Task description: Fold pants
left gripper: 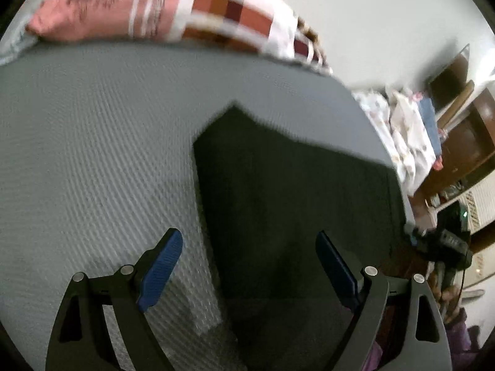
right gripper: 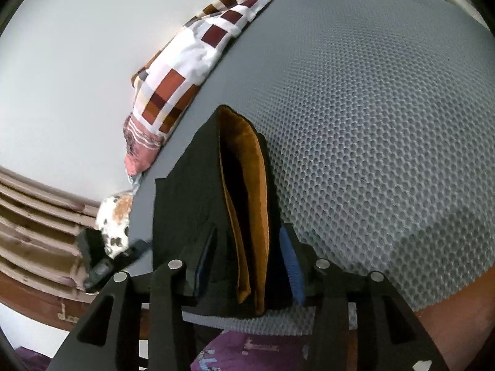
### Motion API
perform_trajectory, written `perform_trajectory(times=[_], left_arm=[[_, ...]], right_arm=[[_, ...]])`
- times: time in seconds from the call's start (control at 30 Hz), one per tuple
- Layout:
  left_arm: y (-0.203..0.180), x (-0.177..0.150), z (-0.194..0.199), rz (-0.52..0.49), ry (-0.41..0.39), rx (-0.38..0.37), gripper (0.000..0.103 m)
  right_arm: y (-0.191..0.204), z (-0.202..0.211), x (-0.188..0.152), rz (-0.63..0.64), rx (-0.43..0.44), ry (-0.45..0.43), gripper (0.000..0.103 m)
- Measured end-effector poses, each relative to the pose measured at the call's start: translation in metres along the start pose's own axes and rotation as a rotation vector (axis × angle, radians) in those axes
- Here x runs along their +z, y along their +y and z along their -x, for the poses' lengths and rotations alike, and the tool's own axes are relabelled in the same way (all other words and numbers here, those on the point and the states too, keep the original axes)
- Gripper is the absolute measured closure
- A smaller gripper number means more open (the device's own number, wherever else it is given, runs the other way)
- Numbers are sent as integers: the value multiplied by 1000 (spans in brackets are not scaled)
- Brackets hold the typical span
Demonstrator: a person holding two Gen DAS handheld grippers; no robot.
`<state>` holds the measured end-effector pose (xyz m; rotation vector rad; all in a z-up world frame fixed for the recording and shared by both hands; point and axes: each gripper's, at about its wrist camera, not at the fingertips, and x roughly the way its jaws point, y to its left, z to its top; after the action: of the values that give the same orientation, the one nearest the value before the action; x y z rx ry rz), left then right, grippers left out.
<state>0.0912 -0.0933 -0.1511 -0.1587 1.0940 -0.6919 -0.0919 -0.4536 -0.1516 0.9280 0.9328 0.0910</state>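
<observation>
Our left gripper [left gripper: 247, 266] hovers with its blue-padded fingers [left gripper: 161, 272] spread wide and nothing between them, above the near edge of the dark, flat-lying fabric pants [left gripper: 287, 191]. They spread ahead of it on the grey honeycomb-textured mattress [left gripper: 92, 142]. Our right gripper [right gripper: 247, 266] has its fingers partly closed around the pants' waistband with the orange lining [right gripper: 247, 191]; we cannot tell whether they pinch it. A checked white-and-maroon pillow [right gripper: 185, 77] lies beyond, to its left.
</observation>
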Motion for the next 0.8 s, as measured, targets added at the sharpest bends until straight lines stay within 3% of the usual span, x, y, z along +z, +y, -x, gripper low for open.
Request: perform_trajectory(times=[0.1,0.17,0.3,0.4,0.47,0.6,0.73,0.8], left_arm=[[-4,16,3,-2,-69,-65,15],[-6,26,-6,-22,-75,-65,15],[1,45,-44,-20,-5,-14,15],[17,50,-68,4,37,91,15],[24,52,-67,4,3,107,15],[35,58,-67,-27,-21,220,15],[49,63,-67,-27,-52,289,9],[60,66,-68,-12,-71,388,9]], right_arm=[[2,-15,-4,29,-38,32,62],[3,-19,-7,46,-61,35,62],[4,-21,-6,52,-64,33,62],[2,-21,-5,44,-52,40,62],[0,-21,-5,36,-44,40,62],[-6,-17,-6,23,-24,39,62],[-10,-16,-5,11,-10,39,62],[-11,-15,-5,9,-8,39,62]])
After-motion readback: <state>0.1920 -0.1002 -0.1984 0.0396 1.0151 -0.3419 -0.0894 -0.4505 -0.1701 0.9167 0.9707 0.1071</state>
